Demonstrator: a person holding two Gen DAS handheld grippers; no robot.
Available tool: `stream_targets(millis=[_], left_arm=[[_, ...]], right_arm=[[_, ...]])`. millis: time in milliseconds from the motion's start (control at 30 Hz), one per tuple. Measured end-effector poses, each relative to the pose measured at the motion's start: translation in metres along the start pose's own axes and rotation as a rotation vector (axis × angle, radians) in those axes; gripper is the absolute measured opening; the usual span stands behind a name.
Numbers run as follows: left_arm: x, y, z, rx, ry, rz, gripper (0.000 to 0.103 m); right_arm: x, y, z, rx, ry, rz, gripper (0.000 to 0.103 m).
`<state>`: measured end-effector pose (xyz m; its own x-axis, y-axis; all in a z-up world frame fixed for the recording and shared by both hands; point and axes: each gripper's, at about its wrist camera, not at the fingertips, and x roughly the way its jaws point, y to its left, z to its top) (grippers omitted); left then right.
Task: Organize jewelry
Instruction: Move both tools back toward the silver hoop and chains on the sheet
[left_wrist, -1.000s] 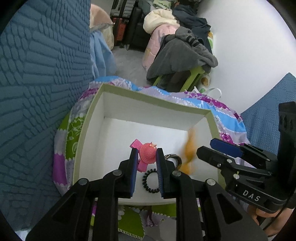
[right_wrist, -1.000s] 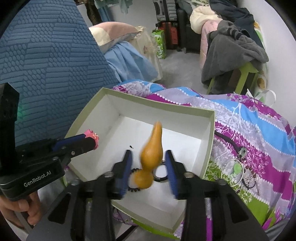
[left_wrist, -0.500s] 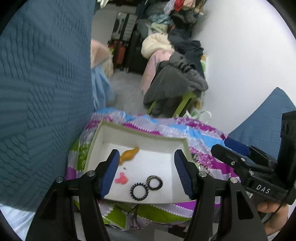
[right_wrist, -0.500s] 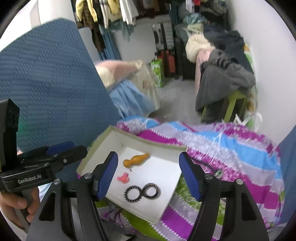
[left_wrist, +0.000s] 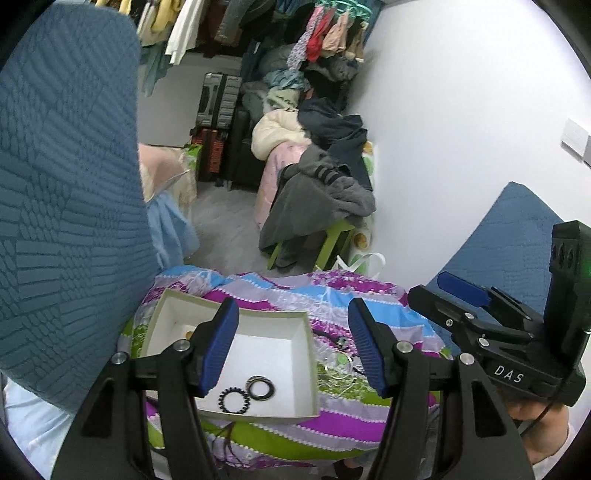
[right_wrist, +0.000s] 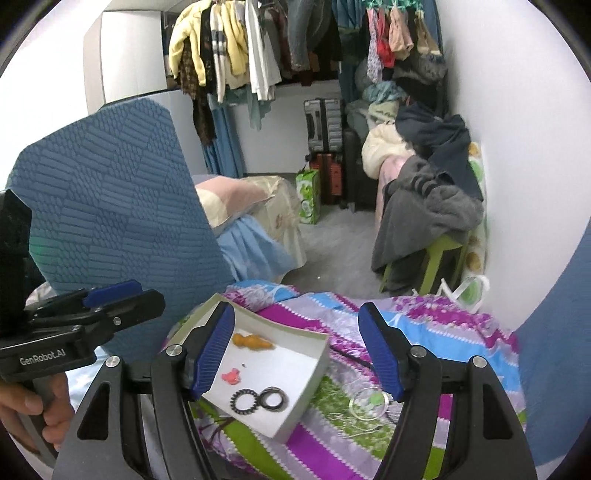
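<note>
1. Both grippers have pulled up and away from the box since a second ago, when my left one pinched the pink clip and my right one let the orange piece drop.
2. My left gripper hangs above the box with jaws spread wide, holding nothing.
3. My right gripper is likewise released and empty.
4. Inside the white box lie the orange piece, the pink clip, a black coil hair tie and a dark ring, the last two touching.
5. More jewelry sits on the striped bedspread just beside the box.
</note>
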<state>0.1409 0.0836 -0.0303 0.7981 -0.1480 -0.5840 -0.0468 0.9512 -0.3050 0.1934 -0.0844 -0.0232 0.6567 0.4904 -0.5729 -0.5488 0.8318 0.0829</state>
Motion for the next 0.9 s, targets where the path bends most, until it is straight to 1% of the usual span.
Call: stream_targets(millis=[267,467,700,800,900], left_arm=[[0.002,-0.034,0.002,0.032,-0.015,-0.038,0.062],[0.011,-0.053,-0.007,0.039,-0.01,-0.06,0.062],[0.033,-0.065,-0.025,0.009,0.016,-0.095,0.062],[0.046,-0.075,-0.033,0.03,0.027,-0.116,0.062],[0.06,-0.084,-0.041,0.043,0.038,-0.12,0.062]], right_arm=[[-0.022,-0.024,-0.01,0.008,-0.023,-0.038,0.07],[-0.026,-0.046,-0.025,0.027,-0.012,-0.059,0.07],[-0.014,-0.078,-0.055,0.04,0.03,-0.096,0.07],[-0.01,-0.091,-0.068,0.047,0.041,-0.109,0.07],[-0.004,-0.104,-0.08,0.057,0.05,-0.111,0.07]])
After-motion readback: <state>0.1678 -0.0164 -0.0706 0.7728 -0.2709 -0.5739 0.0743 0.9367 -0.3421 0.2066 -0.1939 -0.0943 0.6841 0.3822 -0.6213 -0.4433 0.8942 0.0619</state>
